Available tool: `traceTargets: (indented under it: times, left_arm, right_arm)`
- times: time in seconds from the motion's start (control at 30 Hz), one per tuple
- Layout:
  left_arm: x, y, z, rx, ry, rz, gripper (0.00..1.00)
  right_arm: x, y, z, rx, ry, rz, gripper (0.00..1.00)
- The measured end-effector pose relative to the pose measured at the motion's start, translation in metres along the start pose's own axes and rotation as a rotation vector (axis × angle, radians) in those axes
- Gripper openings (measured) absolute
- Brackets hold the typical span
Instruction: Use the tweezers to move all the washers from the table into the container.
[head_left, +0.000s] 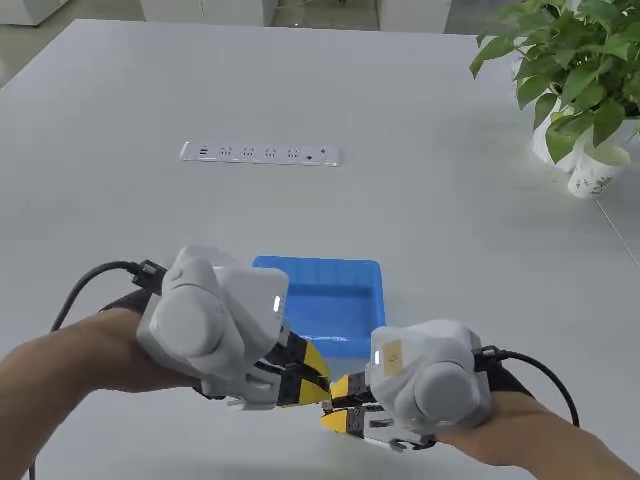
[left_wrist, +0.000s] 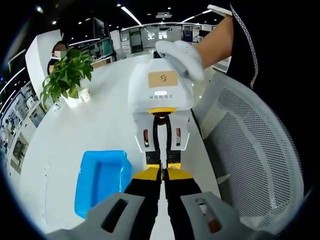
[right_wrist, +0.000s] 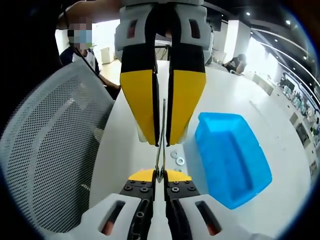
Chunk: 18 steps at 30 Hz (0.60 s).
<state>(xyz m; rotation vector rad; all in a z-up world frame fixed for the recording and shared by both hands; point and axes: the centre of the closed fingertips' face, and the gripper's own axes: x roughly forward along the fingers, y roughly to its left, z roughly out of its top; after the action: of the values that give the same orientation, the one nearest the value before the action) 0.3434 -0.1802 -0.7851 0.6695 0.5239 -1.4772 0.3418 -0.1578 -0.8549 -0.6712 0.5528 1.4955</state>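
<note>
- right gripper (right_wrist: 160, 175) jaws pinch tweezers (right_wrist: 163, 132)
- left gripper (right_wrist: 162, 143) jaws nearly together around tweezers' far end; grip unclear
- washers (right_wrist: 177, 158) on table (right_wrist: 225, 95), just beside left jaws, near blue container (right_wrist: 232, 160)

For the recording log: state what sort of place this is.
Probably an open-plan office or lab. A big white table carries a power strip and a potted plant, a mesh office chair stands beside it, and strip ceiling lights run overhead.

The right tool (left_wrist: 161, 161) reads "XENSE" on its white casing; its tan sticker (left_wrist: 163, 79) is illegible.
</note>
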Motion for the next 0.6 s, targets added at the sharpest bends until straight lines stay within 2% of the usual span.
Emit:
traceTargets:
  times: [0.27,0.6]
  left_arm:
    - [0.0003,-0.0020,0.0002,0.000,-0.003,0.000,0.06]
    - [0.0019,0.0017,-0.0020,0.002,0.000,-0.008,0.06]
  right_arm:
    - [0.0005,-0.0013,-0.0009,0.007,-0.001,0.002,0.08]
    - [0.0025,-0.0071,-0.0028,-0.001,-0.001,-0.021,0.10]
